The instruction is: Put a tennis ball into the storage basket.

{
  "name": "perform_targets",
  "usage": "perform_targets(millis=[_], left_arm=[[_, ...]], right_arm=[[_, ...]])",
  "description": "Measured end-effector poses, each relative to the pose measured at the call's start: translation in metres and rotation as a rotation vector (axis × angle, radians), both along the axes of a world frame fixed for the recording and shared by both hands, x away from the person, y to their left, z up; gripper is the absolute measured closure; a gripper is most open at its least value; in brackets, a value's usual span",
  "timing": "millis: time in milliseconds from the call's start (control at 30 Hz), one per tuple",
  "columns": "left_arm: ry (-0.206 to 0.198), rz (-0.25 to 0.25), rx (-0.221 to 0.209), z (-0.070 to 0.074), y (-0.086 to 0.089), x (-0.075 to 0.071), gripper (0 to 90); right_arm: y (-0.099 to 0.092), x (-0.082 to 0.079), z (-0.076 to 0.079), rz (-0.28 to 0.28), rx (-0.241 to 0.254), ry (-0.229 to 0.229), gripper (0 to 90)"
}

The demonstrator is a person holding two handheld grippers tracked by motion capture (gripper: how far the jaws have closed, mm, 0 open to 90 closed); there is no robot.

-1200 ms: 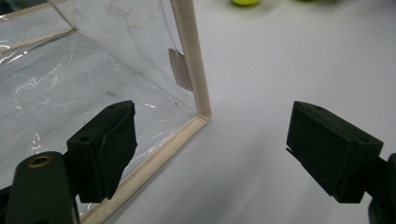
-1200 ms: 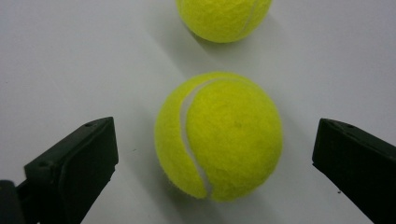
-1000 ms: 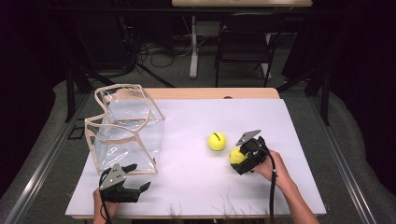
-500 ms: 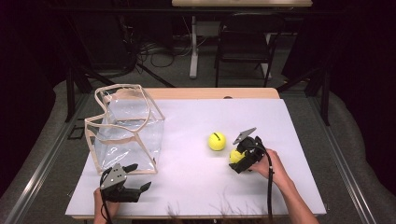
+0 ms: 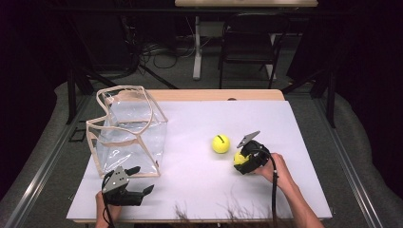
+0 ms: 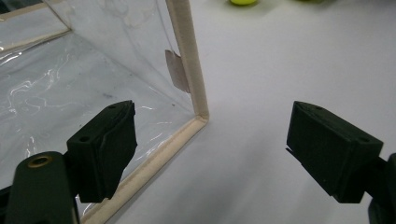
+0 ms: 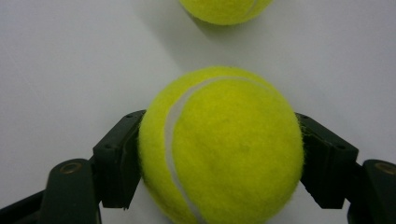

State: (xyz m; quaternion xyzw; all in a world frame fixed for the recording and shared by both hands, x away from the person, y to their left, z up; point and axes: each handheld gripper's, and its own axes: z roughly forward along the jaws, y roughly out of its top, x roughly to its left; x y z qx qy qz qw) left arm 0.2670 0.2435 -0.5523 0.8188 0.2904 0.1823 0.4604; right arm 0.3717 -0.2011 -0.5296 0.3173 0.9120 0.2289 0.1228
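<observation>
On the white table (image 5: 190, 190) the right gripper (image 5: 243, 160) was closed around a tennis ball (image 5: 239, 158), near the right side of the table. In the high view most of this ball was hidden behind the gripper body and only a small yellow part was visible. In the right gripper view the held ball (image 7: 222, 144) sat between the two black jaws, which pressed on its left and right sides; its lower part was cut off by the bottom edge. A second tennis ball (image 5: 220, 143) lay free on the table just beside the gripper, toward the middle. In the right gripper view this second ball (image 7: 224, 10) was cut off by the top edge.

The left gripper (image 5: 138, 183) was near the front left corner of the table with its jaws wide apart and nothing between them. It was just in front of a clear plastic bag (image 5: 128, 135) with beige trim, which stood open at the top. In the left gripper view the bag corner (image 6: 194, 100) lay between the jaws but farther away, and I could not tell whether the left jaw touched the plastic. A small label on the bag was too blurred to read
</observation>
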Motion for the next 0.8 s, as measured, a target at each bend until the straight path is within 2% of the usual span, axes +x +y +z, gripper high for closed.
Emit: perform_targets(millis=[433, 800], left_arm=[[-0.001, 0.004, 0.001, 0.000, 0.002, -0.001, 15.9], [0.000, 0.004, -0.001, 0.000, 0.002, -0.001, 15.9]], right_arm=[[0.004, -0.001, 0.008, 0.015, 0.012, -0.016, 25.8], [0.011, -0.003, 0.016, 0.045, -0.003, -0.020, 25.8]])
